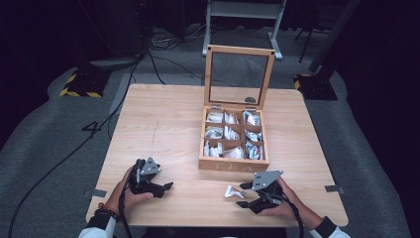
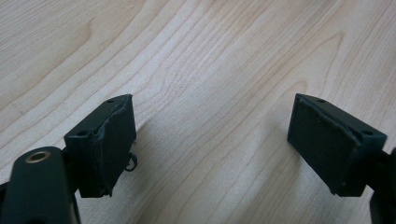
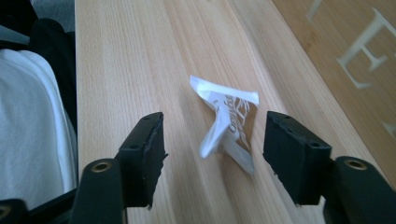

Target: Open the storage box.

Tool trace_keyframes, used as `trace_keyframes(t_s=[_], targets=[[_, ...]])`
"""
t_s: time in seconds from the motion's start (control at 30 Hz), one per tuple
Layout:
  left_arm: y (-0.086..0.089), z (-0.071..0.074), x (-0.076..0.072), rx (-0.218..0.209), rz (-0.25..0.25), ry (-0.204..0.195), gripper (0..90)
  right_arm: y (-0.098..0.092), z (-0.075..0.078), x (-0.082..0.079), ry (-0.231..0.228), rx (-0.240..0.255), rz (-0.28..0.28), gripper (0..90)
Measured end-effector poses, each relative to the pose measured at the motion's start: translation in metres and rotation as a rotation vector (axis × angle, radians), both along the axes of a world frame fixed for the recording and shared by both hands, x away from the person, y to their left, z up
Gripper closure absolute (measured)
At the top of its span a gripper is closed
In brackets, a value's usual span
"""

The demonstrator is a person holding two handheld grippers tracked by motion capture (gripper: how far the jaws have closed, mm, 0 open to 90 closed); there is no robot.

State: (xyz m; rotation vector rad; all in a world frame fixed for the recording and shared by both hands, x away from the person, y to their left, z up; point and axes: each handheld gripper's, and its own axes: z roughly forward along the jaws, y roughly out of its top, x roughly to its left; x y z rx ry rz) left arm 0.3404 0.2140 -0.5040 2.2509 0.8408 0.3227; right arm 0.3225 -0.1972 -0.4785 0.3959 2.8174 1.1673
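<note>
A crumpled white tea packet (image 1: 231, 191) (image 3: 229, 123) with brown print lies on the wooden table (image 1: 163, 124) just in front of the tea box. My right gripper (image 1: 241, 195) (image 3: 214, 140) is open; its jaws stand on either side of the packet without pressing on it. The wooden tea box (image 1: 233, 163) (image 3: 345, 51) stands open with its glass lid (image 1: 240, 74) upright, and several white packets fill its compartments. My left gripper (image 1: 167, 188) (image 2: 210, 126) rests open near the front left of the table, with only bare wood between its jaws.
Cables (image 1: 59, 163) run over the grey floor to the left of the table. A white metal frame (image 1: 242, 20) stands behind it, and weighted stand bases (image 1: 81, 82) sit at both far corners. A white sleeve (image 3: 32, 126) shows beside the table's edge.
</note>
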Motion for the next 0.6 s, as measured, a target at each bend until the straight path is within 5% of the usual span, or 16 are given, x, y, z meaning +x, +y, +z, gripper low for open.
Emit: trace_keyframes(t_s=[0.2, 0.6], targets=[[-0.002, 0.000, 0.000, 0.001, 0.006, 0.000, 15.8, -0.031, 0.004, 0.003, -0.010, 0.042, -0.065, 33.3], [-0.008, 0.000, 0.004, 0.001, -0.013, 0.004, 15.1, -0.082, 0.000, 0.022, -0.030, 0.031, -0.227, 29.7]])
